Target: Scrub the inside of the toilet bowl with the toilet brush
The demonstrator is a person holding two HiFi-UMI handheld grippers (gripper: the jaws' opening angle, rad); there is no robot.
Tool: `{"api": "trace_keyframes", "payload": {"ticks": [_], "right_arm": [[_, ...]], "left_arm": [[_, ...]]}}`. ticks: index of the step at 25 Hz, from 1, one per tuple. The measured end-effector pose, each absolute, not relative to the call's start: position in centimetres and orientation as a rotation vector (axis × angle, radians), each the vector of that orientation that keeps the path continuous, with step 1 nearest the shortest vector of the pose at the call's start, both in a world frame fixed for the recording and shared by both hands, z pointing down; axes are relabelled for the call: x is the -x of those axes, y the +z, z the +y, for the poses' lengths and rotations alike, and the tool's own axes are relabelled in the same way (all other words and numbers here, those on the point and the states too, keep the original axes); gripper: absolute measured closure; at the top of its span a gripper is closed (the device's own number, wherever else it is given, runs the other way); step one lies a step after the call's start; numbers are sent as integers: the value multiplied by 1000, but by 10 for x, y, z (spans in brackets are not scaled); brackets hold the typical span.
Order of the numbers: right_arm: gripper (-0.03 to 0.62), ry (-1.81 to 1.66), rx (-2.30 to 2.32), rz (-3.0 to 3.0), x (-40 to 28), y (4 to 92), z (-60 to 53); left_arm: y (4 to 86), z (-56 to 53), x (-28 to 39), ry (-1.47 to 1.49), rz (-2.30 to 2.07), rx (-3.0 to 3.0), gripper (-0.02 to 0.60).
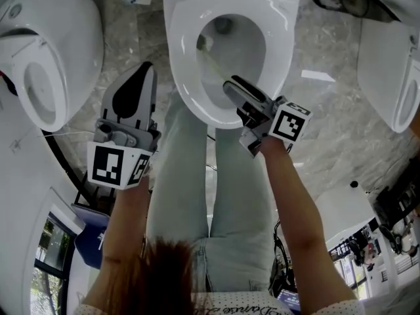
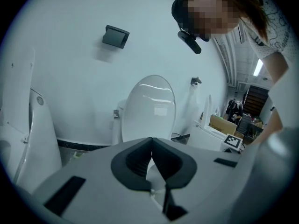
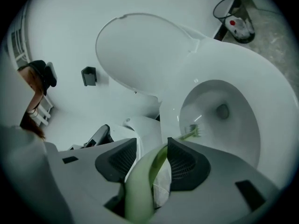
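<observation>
A white ceramic toilet bowl (image 1: 197, 104) stands with its seat down and its oval lid (image 3: 140, 50) raised against the white wall behind it. The right gripper (image 1: 235, 87) reaches in over the bowl's front rim. Its two dark ribbed jaws pinch the pale green plastic handle of the toilet brush (image 3: 156, 160), which runs out between them and down into the bowl. The small bristled brush head (image 3: 194, 132) sits low at the bowl's inner wall, to the left of the dark drain hole (image 3: 223, 111) and apart from it; whether the bristles press on the porcelain cannot be told. The left gripper (image 1: 144, 74) hangs outside the bowl, just left of its rim and above the grey marbled floor (image 1: 315, 110). Its jaws are pressed together at the tips with nothing between them. The person's legs in pale jeans (image 1: 190, 195) stand right in front of the bowl. A second white toilet (image 1: 46, 64) stands well to the bowl's left, and another (image 1: 394, 77) stands well to its right.
</observation>
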State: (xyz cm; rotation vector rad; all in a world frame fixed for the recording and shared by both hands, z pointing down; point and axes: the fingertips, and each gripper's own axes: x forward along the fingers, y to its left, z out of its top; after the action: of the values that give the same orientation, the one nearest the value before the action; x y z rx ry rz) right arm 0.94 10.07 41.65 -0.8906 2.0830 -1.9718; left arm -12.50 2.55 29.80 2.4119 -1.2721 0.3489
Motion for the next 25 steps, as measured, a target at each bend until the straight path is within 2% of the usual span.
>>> {"api": "trace_keyframes", "payload": {"ticks": [11, 25], "right_arm": [[407, -2110, 995, 1892, -38, 434, 142], [407, -2178, 1152, 1975, -69, 447, 162]], "left_arm": [[299, 26, 107, 355, -1233, -2430, 577], [298, 30, 96, 359, -1215, -2438, 577]]}}
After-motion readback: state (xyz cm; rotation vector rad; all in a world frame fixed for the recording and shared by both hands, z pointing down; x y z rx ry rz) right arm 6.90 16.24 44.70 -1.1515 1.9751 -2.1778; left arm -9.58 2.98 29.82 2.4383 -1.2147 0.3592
